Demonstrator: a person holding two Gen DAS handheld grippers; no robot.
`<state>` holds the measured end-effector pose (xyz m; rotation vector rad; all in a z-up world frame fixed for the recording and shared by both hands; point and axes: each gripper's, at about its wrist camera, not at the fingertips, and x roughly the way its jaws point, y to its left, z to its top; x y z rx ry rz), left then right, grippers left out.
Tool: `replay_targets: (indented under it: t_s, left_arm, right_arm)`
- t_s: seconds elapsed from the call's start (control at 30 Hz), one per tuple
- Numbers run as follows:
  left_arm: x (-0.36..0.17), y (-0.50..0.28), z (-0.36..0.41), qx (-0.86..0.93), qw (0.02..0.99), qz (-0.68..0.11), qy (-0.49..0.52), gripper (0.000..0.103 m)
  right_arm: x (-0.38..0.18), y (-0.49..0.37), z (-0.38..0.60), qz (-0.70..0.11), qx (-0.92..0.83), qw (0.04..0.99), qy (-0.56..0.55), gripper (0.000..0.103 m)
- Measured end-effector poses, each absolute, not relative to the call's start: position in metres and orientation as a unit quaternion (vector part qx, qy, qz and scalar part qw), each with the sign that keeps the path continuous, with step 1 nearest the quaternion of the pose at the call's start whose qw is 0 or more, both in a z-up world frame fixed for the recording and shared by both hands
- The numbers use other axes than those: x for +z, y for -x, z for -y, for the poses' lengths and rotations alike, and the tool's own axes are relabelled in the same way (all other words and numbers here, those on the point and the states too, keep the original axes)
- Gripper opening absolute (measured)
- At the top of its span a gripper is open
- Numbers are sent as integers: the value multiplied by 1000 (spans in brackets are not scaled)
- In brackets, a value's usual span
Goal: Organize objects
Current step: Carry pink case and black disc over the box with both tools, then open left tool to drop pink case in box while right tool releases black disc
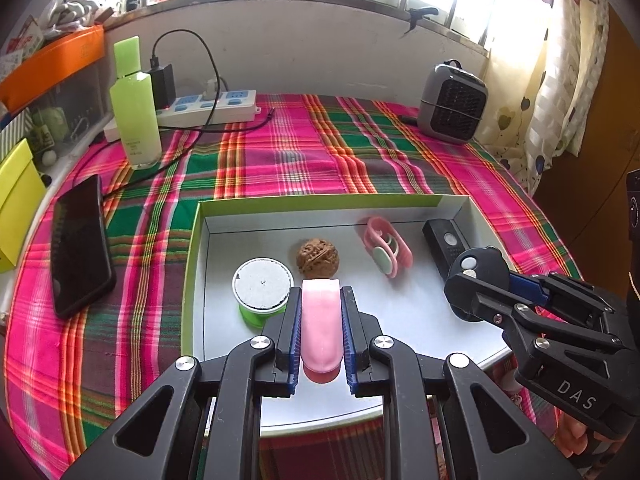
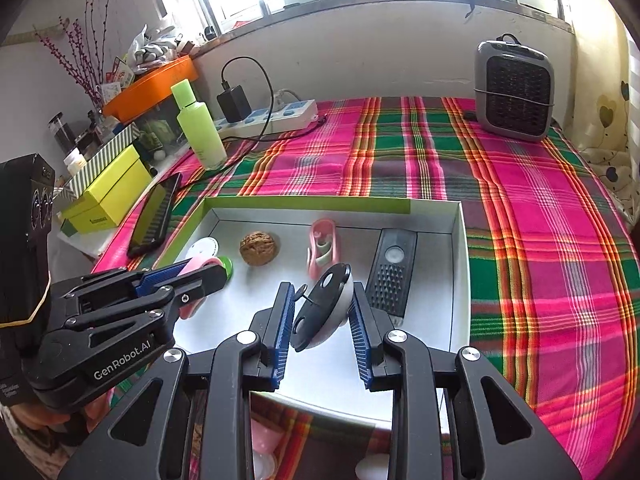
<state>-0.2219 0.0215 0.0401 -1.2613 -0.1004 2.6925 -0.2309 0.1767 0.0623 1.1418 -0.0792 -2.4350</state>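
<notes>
L gripper [image 1: 321, 332] is clamped on a pink case [image 1: 321, 330], held lengthwise btwn the blue pads, over the near part of the white tray [image 1: 400, 320]. R gripper [image 2: 320, 320] grips a round black/grey gadget [image 2: 324, 312] tilted on edge, both pads touching it, also over the tray's near part, to the right of the L one. In the tray, just past the pink case: a green spool [image 1: 262, 290] w/ white top on the left and a walnut [image 1: 318, 259] right behind the case tip. Further right a pink clip [image 1: 387, 246], then a black remote [image 1: 446, 246] along the right wall. Tray sits on a plaid-cloth surface [image 1: 280, 160]. Left of tray lies a phone [image 1: 80, 246]; beyond it a green bottle [image 1: 134, 108] upright, w/ a power strip [image 1: 212, 106] and black charger [image 1: 162, 82] behind. Far right corner: a small grey heater [image 1: 452, 102] under the window.
</notes>
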Motion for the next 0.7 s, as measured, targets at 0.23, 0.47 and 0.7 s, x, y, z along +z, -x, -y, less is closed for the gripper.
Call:
replay_targets:
  t_s: [0.23,0.47,0.7]
  left_arm:
    - [34,229,-22,899,83,35,428,16]
    - [31,234,-24,898,83,33,431,16]
    - [25,240,-25,894,79,30,441,16]
  right_arm:
    - [55,240,-172,21,-877,226,-424,29]
    - [50,249,-165,10,-873,229,-432,29]
    - [43,255,-161,-2,-870,225,-439,29]
